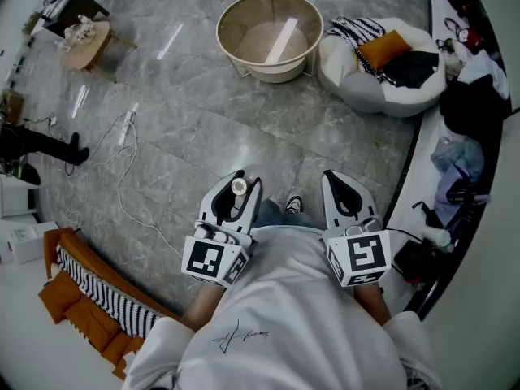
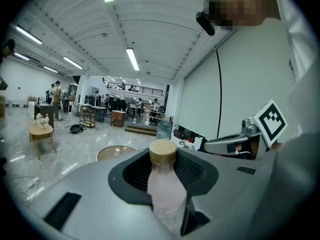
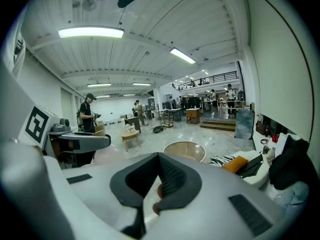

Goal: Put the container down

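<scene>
Clamping pale pink translucent bottle with tan cap [image 2: 162,189], left gripper [image 1: 238,179] holds it lower centre of frame, above grey floor [image 1: 187,120]; right gripper [image 3: 159,164] closed, empty. Risk: release from height, bottle could drop.

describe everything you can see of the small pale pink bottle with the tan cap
The small pale pink bottle has a translucent, plastic-looking body with rounded shoulders, closed by a round tan cap that looks like wood. It sits between the jaws of the left gripper, whose dark ribbed pads press on its sides, cap end pointing out along the jaws. It is held in the air above the grey stone floor, close to the person's body. Its base is hidden.
</scene>
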`<state>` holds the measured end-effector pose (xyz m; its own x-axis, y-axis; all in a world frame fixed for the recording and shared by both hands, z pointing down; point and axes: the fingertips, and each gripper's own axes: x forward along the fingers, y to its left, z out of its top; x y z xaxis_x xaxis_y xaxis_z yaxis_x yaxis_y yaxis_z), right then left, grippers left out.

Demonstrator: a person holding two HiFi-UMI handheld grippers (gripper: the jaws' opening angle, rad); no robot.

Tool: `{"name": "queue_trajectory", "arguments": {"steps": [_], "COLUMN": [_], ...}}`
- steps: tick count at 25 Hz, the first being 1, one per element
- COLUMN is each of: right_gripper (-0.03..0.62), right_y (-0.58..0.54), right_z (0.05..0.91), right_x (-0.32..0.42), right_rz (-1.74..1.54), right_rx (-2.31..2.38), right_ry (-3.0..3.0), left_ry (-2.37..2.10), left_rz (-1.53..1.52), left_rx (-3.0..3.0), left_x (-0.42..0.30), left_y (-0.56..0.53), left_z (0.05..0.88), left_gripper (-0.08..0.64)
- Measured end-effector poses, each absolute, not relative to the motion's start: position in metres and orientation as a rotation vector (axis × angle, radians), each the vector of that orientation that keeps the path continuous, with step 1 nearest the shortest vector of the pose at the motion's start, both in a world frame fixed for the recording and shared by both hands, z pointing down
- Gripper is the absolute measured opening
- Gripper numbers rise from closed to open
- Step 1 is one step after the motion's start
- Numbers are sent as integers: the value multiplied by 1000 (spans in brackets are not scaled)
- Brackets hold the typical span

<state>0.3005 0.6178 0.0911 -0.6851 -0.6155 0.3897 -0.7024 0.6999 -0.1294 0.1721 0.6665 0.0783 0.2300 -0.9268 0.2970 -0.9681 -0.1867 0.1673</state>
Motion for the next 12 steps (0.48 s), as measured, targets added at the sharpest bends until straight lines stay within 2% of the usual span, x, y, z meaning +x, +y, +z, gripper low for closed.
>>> {"name": "queue_trajectory", "arguments": {"steps": [12], "right_gripper": [15], "right_y": [597], "right_z": [87], "right_x": [305], "right_rz": [381], "right_rx": [1058], "right_ry": [-2603], "left_ry": [-1760], "left_rz": [148], "left_rx": [2216], "left_x": [176], "left_y": [646], "left_z": [72], "left_gripper": [144]}}
